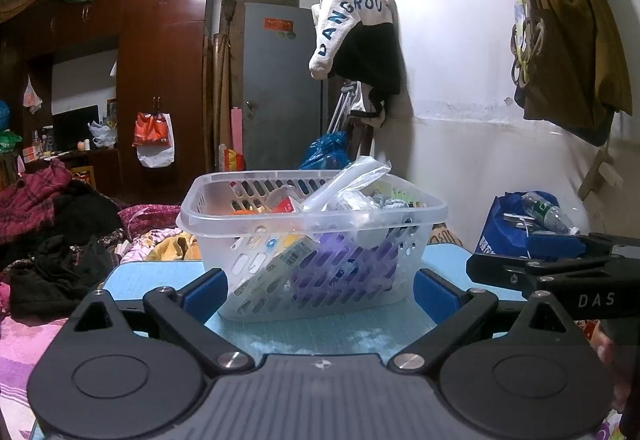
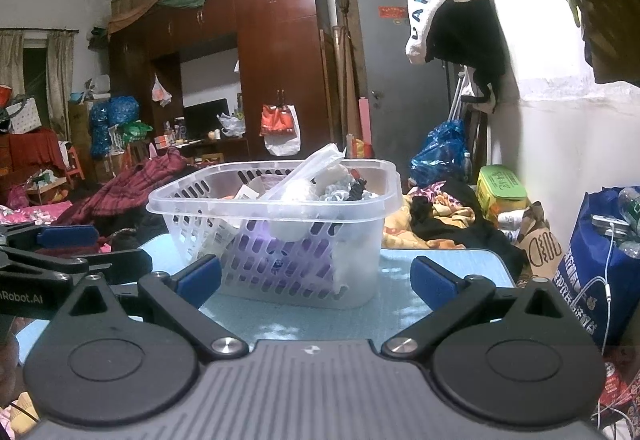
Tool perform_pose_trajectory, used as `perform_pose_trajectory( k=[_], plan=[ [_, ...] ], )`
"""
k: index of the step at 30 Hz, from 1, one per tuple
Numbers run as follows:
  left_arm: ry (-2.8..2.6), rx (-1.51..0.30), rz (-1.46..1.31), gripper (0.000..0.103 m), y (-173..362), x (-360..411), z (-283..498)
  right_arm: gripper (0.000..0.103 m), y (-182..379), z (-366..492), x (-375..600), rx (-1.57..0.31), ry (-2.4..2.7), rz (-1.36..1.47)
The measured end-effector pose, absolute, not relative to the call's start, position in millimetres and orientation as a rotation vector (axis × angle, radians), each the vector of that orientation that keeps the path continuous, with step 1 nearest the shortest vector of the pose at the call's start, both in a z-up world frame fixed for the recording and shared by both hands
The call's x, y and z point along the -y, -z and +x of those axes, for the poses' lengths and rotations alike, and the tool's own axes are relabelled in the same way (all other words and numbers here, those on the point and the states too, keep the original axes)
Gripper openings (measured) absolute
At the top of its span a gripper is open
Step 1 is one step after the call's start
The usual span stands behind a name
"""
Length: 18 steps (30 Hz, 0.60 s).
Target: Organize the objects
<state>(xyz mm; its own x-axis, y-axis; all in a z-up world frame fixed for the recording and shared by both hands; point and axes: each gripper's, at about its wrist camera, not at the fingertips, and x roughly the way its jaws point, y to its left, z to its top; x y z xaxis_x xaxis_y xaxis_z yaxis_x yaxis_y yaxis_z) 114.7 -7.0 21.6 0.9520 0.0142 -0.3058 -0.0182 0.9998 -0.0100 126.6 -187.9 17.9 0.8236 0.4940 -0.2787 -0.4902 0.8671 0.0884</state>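
Basket packed, both grippers empty

We hold the left gripper (image 1: pixel 318 290) and right gripper (image 2: pixel 316 286) spread wide before the full slotted basket (image 1: pixel 312 214) on the blue table (image 1: pixel 328 332) — seemingly backed off, nothing gripped.

Basket (image 1: pixel 224 200) contents jumbled behind slotted walls, blue bag (image 2: pixel 600 260) cut by frame edge

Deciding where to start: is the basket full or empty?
Full: the basket holds packets, cloth and a plastic bag rising above its rim.
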Motion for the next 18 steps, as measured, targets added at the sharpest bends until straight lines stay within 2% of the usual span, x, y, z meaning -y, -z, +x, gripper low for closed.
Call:
perform_pose_trajectory(
  k=[18],
  plan=[
    [-0.015,-0.321,-0.012,0.1,-20.4,7.2,117.0,0.103,-16.5,126.8,188.7,-0.303,-0.517,0.019]
  ],
)
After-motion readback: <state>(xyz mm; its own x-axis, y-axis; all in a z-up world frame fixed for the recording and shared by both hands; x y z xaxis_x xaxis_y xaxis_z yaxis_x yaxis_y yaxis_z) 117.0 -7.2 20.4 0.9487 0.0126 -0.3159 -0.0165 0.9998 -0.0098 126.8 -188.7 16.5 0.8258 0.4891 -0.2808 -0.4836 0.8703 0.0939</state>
